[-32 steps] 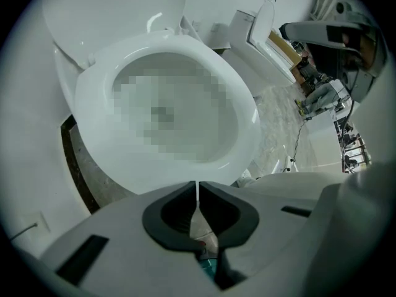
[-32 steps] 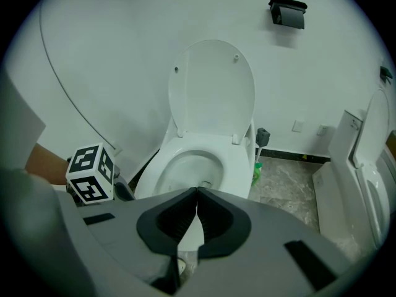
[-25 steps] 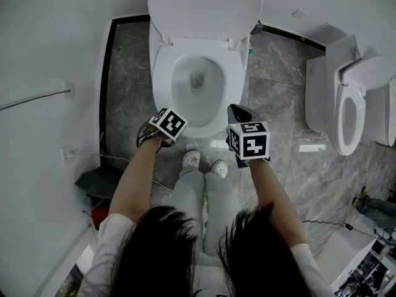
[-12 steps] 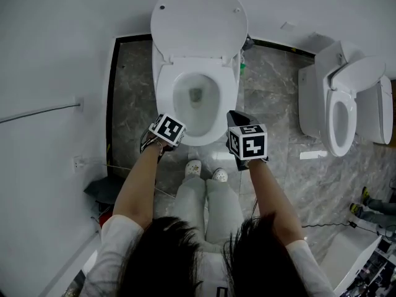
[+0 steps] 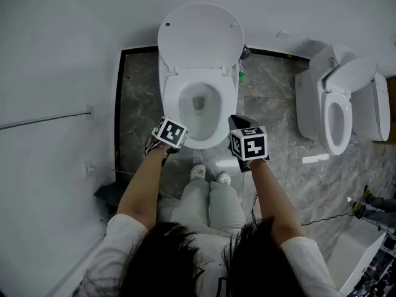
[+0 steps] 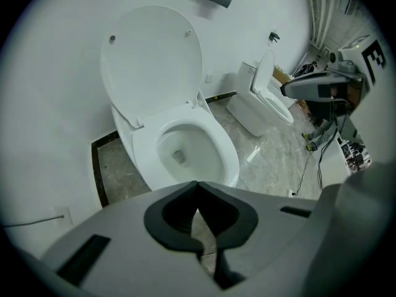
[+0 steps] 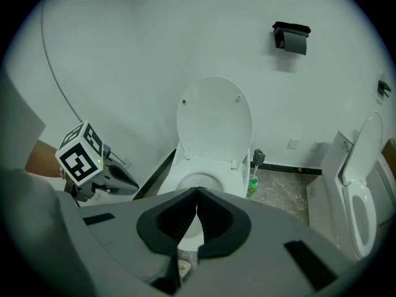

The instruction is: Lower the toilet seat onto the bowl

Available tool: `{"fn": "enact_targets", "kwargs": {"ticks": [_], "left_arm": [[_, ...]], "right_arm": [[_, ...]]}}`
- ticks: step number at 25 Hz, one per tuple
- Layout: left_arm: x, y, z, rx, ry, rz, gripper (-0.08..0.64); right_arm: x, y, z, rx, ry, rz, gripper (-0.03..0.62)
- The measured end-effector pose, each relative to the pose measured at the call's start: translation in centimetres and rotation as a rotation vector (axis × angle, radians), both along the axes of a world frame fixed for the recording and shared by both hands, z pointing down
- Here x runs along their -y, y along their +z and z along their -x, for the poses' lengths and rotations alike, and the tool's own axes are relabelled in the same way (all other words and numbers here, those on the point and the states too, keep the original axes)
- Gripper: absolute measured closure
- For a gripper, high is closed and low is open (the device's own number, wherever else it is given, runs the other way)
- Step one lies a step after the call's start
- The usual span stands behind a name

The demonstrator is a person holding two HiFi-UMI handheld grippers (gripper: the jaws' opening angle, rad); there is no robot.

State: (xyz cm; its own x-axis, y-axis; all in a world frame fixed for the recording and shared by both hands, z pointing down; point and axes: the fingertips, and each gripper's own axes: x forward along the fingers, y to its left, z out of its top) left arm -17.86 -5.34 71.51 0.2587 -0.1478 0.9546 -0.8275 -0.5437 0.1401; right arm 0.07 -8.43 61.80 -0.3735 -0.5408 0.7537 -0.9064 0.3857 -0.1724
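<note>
Cable (image 5: 43, 121): ran along the wall at far left, well apart from everything else.
Left hand-held gripper (image 6: 197, 186): jaws closed together on nothing; hovered just short of the bowl's front left edge, touching nothing.
Lid (image 5: 200, 37): stood upright against the wall behind the bowl, solid white, two small bumpers near its top.
Seat ring (image 5: 172, 101): appeared to lie flat on the bowl (image 5: 199, 107) already, though hard to tell apart from the white rim beneath.
Right hand-held gripper (image 7: 197, 192): jaws closed together, empty; held off the bowl's front right edge, level with the left one.
Second toilet (image 5: 334, 110): stood at far right on the grey floor (image 5: 278, 98), lid up, no part in this.
Step in hand: judged to be the approach, with both tools clear of the toilet and the upright piece not yet lowered.
Next move: probably a reach over the bowl to the lid's top edge, jaws opened or a closed tip hooked behind it, then a tip forward and a slow, guided descent.
Risk: likely a slam if let go too early past the balance point.
</note>
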Motion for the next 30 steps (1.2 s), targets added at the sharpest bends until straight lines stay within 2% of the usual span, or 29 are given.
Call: {"fn": "enact_targets", "kwargs": {"ticks": [7, 11, 13, 18, 27, 30], "left_arm": [[0.4, -3.4, -0.6, -0.007, 0.043, -0.037, 0.551], [1.2, -5.6, -1.7, -0.036, 0.076, -0.113, 0.551], [0.9, -6.4, -1.8, -0.036, 0.067, -0.123, 0.551], [2.0, -9.3, -2.3, -0.076, 0.031, -0.215, 0.551], [2.0, -13.9, -1.8, -0.103, -0.09, -0.278, 0.551], [2.3, -15.4, -1.9, -0.101, -0.091, -0.316, 0.551]], "right_arm": [[0.4, -3.3, 0.1, 0.016, 0.022, -0.018, 0.565], [0.5, -4.5, 0.2, 0.017, 0.019, -0.028, 0.565], [0.3, -5.0, 0.1, 0.016, 0.014, -0.029, 0.565], [0.3, -6.6, -0.2, 0.007, -0.005, -0.054, 0.565], [0.3, -10.6, -0.7, 0.015, -0.047, -0.101, 0.565], [0.5, -12.1, -0.8, 0.016, -0.06, -0.122, 0.565]]}}
